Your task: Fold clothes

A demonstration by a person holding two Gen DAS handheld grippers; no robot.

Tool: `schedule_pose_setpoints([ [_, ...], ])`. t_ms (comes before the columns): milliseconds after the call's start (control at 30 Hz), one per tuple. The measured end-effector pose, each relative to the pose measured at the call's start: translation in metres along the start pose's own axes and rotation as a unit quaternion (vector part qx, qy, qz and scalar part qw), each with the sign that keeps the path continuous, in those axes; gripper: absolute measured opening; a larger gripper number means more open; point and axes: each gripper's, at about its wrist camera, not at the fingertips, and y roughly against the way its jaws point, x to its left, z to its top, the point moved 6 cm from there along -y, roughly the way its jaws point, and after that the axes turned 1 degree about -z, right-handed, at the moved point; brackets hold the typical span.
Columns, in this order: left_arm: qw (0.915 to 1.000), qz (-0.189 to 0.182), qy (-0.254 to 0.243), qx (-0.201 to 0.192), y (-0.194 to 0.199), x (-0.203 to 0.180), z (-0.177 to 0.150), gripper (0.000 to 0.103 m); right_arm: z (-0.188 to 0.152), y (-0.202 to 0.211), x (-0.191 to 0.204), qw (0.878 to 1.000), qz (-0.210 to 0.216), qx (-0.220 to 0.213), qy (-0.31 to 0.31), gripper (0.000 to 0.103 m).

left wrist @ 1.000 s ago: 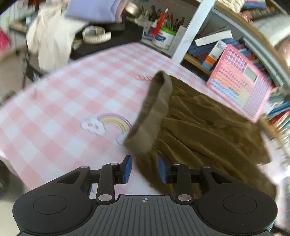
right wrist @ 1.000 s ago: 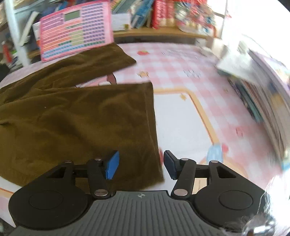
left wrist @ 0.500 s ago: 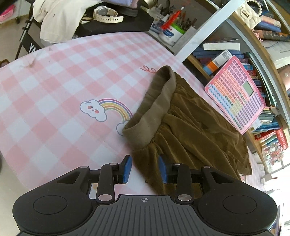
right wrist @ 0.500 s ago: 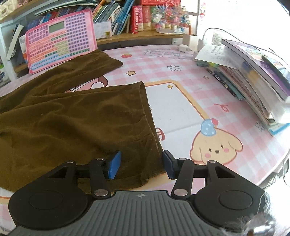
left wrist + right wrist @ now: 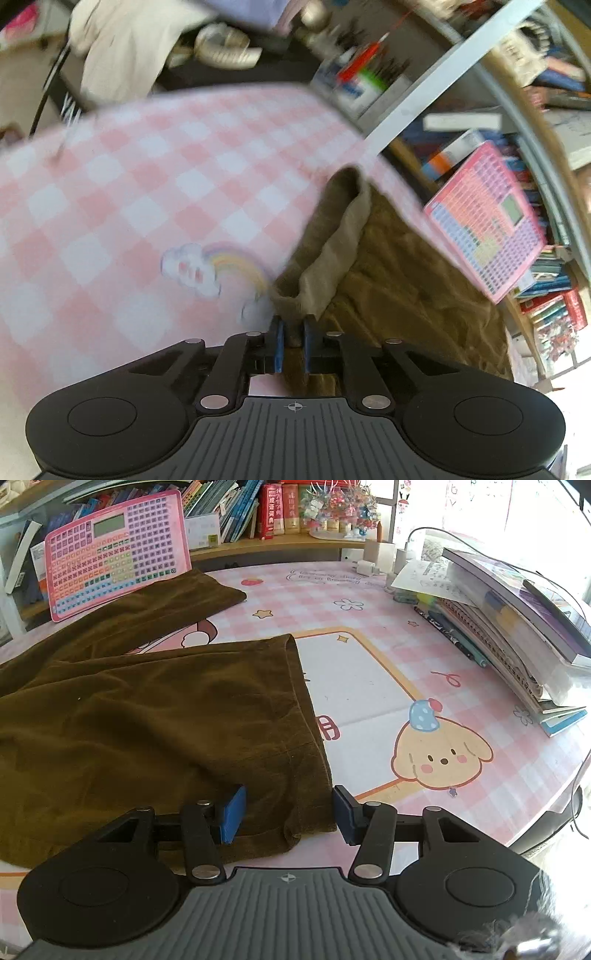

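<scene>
While I steer left tongs [image 5: 291, 334], they sit clenched on waistband corner of brown corduroy trousers [image 5: 155, 716] sprawled across pink checked worktop [image 5: 122, 192]. Right tongs [image 5: 287, 814] released, straddling leg hem. Grasp step half done; next, close right.

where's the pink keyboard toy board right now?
The pink keyboard toy board leans against the bookshelf at the table's far edge, upper left in the right wrist view, its lower edge meeting the far leg of the brown corduroy trousers.
</scene>
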Motion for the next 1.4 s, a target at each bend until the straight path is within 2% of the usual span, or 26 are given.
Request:
schedule_pose_setpoints([
  [67,0.9997,0.0,-0.015,-0.017,0.009,0.0,0.007,0.009,-0.001,-0.001,0.002,1.0,0.003,0.001,0.002,0.05],
  [233,0.9991,0.033,-0.027,0.0,0.002,0.016,0.004,0.009,0.003,-0.005,0.014,0.999,0.022,-0.005,0.024,0.05],
  [433,0.9988,0.039,-0.03,-0.006,-0.001,0.014,-0.001,0.01,0.011,-0.012,0.016,0.999,0.015,-0.01,0.041,0.05],
  [667,0.9989,0.027,-0.038,0.001,0.007,0.017,-0.003,0.015,0.015,-0.016,0.011,0.999,0.022,-0.006,0.039,0.053],
  [867,0.9951,0.034,-0.092,-0.015,0.026,0.006,-0.005,0.015,0.008,-0.003,0.009,0.999,0.029,-0.009,0.021,0.055],
  [967,0.9896,0.03,-0.139,-0.023,0.037,-0.007,-0.007,0.018,0.004,0.005,0.009,0.999,0.031,-0.011,0.012,0.055],
  [1100,0.9781,0.021,-0.205,-0.027,0.045,-0.03,-0.017,0.034,-0.001,0.017,0.01,0.999,0.033,-0.015,-0.001,0.058],
  [1233,0.9633,0.01,-0.268,-0.016,0.049,-0.056,-0.032,0.042,-0.004,0.033,0.015,0.999,0.035,-0.018,-0.016,0.062],
  [1333,0.9541,0.004,-0.299,-0.012,0.049,-0.07,-0.042,0.054,-0.005,0.044,0.022,0.999,0.036,-0.023,-0.014,0.068],
  [1400,0.9485,0.001,-0.317,-0.011,0.051,-0.079,-0.049,0.068,-0.006,0.05,0.027,0.999,0.041,-0.026,-0.01,0.071],
])
